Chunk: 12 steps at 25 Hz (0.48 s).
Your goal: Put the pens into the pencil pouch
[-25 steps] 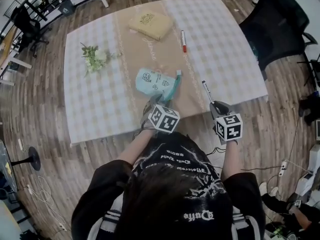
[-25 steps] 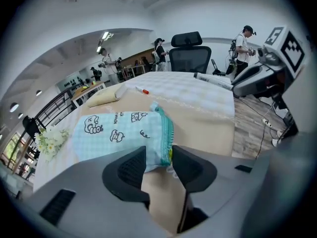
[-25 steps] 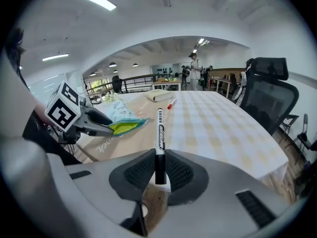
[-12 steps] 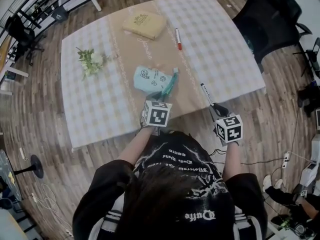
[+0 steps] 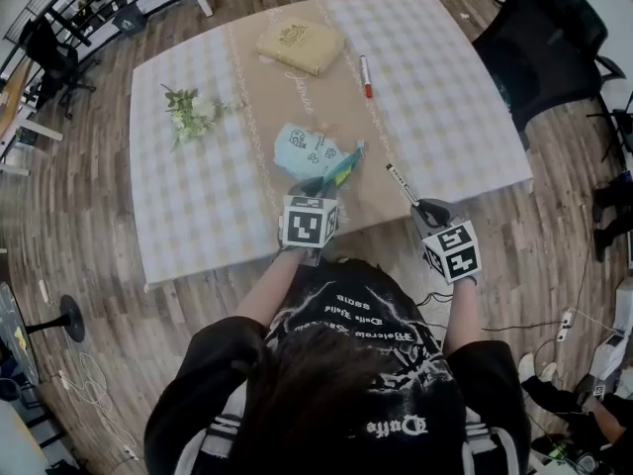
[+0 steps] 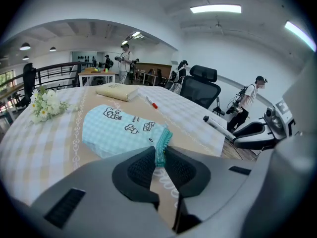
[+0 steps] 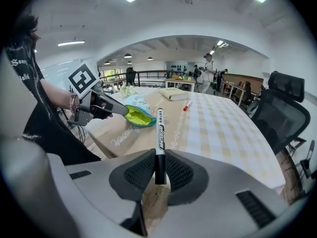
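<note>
Pale blue checked fabric, printed with small cartoons: the pencil pouch (image 5: 309, 151), lying mid-tabletop (image 5: 445, 97) with its near end raised. Item one, my left gripper (image 6: 159, 155): its jaws have just been closing and are now narrow, pinching the pouch's teal zip edge between the pads. From the right gripper view the mouth gapes toward me and shows a yellow-green lining. Item two, my right gripper (image 7: 159, 170): narrow too, clamped on the dark butt end of a black marker pen (image 7: 160, 133), which sticks out forward, its tip aimed toward the pouch mouth but well apart from it, off to the pouch's right. Item three, a red-capped pen (image 5: 365, 75): loose on the far part of the tabletop, just right of a tan book (image 5: 301, 46), untouched. Item four, a sprig of white flowers (image 5: 193, 115) at far left, not part of the job. Tally, as I judge it: pouch opened and held, one pen in hand ready to insert, none seen inside yet. Left to do: slide the marker in, fetch the red pen, put it in as well.
</note>
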Available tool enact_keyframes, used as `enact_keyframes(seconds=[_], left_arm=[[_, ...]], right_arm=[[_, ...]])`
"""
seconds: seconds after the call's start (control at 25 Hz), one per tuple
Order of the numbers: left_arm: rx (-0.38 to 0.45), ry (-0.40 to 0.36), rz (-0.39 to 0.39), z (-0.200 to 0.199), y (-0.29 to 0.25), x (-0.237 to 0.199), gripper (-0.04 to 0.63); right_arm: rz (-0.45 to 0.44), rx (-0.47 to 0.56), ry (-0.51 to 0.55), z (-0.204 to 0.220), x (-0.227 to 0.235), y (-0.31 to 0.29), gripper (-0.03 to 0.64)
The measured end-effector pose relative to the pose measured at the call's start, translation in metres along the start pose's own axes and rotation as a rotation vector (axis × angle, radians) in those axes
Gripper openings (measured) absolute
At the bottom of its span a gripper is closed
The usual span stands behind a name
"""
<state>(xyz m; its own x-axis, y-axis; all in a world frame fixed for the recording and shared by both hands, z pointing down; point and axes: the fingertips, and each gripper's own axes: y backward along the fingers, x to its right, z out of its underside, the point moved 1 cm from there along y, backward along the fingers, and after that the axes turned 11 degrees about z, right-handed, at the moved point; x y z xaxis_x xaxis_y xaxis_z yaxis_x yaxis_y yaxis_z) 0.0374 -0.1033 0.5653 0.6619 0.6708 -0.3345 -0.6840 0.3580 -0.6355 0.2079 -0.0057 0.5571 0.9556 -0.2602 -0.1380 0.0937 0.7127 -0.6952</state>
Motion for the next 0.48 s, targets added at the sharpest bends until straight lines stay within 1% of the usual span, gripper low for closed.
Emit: enact_keyframes(seconds=[0.16, 0.32, 0.48], left_arm=[[0.036, 0.002, 0.016, -0.01, 0.006, 0.0, 0.064], [0.065, 0.008, 0.043, -0.018, 0.013, 0.003, 0.064], [0.076, 0.0, 0.069, -0.024, 0.019, 0.007, 0.064]], right_arm=[[-0.022, 0.003, 0.107, -0.013, -0.016, -0.002, 0.071], [-0.063, -0.007, 0.191, -0.022, -0.035, -0.009, 0.071], [-0.096, -0.024, 0.323, -0.033, -0.052, -0.018, 0.071]])
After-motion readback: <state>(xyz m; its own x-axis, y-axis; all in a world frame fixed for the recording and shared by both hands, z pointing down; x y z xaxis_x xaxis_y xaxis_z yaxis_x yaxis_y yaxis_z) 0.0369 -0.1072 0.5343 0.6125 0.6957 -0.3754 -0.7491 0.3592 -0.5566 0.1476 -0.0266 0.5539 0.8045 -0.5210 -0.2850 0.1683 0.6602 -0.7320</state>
